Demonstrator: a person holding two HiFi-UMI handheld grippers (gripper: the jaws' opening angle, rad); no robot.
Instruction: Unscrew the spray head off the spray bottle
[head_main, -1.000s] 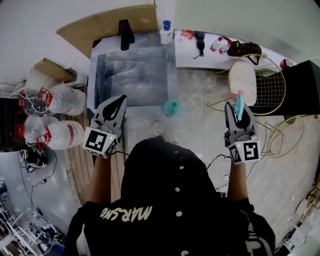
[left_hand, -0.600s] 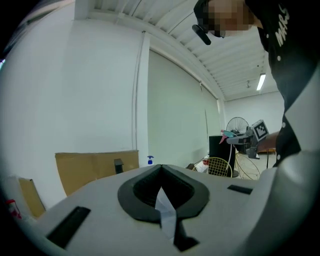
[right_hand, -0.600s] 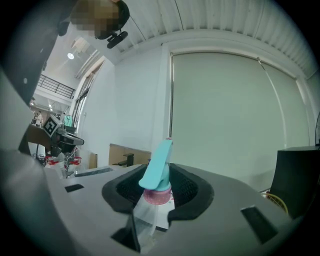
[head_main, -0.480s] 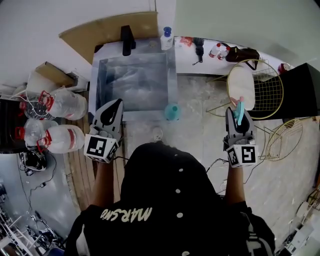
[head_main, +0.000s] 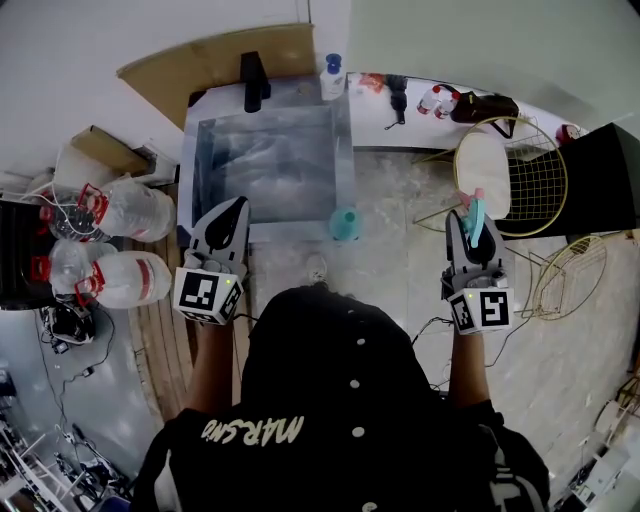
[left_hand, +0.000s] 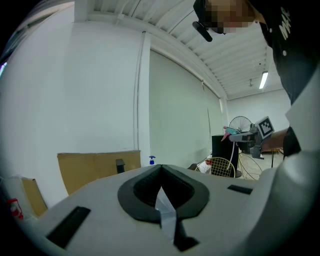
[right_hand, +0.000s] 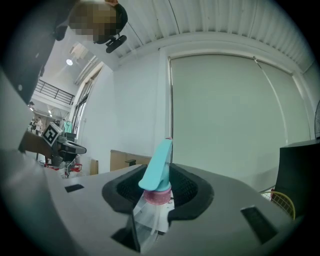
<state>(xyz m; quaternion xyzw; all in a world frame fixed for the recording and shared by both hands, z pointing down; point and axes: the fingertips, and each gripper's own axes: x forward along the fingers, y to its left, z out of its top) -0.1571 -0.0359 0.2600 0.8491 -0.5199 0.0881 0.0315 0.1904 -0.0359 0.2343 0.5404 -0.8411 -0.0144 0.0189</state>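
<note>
Heads up, your right tongs (head_main: 470, 238) pinch the spray head (right_hand: 156, 172) only by its lower end, left tongs (left_hand: 161, 175) shut and empty, so a wobble could drop it.

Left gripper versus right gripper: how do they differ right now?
The left gripper is shut and empty; the right gripper clamps a teal spray head. The left gripper sits by the glass tank; the right gripper by the gold wire chair. Both carry a marker cube.
</note>
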